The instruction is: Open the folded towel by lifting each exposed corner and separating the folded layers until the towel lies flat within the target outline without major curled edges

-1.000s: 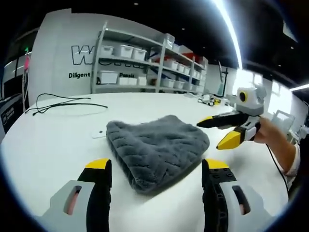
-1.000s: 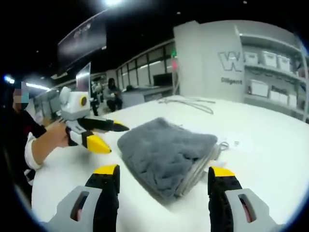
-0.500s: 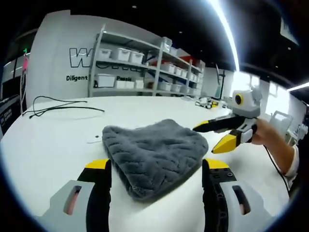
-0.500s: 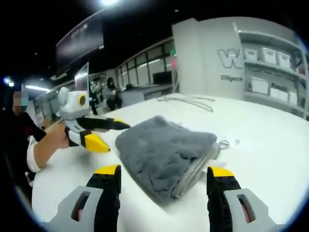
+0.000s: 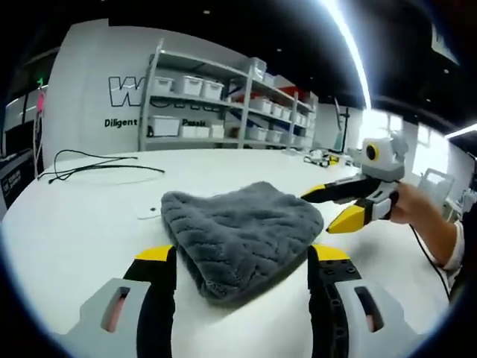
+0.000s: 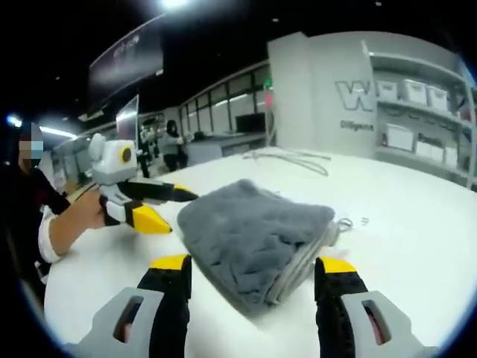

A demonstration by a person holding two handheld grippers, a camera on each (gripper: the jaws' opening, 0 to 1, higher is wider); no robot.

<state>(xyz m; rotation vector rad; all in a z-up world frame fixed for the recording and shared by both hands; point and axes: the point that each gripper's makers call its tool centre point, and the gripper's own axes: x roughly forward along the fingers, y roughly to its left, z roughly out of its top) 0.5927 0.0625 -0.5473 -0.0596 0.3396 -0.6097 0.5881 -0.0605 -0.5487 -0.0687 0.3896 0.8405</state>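
towel (image 5: 242, 235) folded on white table (image 5: 74, 224); left gripper (image 5: 242, 265), right gripper (image 6: 253, 272) both wide apart; wall lettering "diligent".

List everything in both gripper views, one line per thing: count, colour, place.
towel: one, grey, folded, on the table between both grippers.
table: one, white, under everything.
cable: one, black, looped on the table's far side.
shelving: one grey rack with white bins, behind the table.
wall lettering: dark, on the white wall.
ceiling lights: bright white strips overhead.
left gripper: one, grey with black and yellow jaws, open, straddling the towel's near edge.
right gripper: one, same colours, open, at the towel's layered edge.
person's hand: holds the left gripper.
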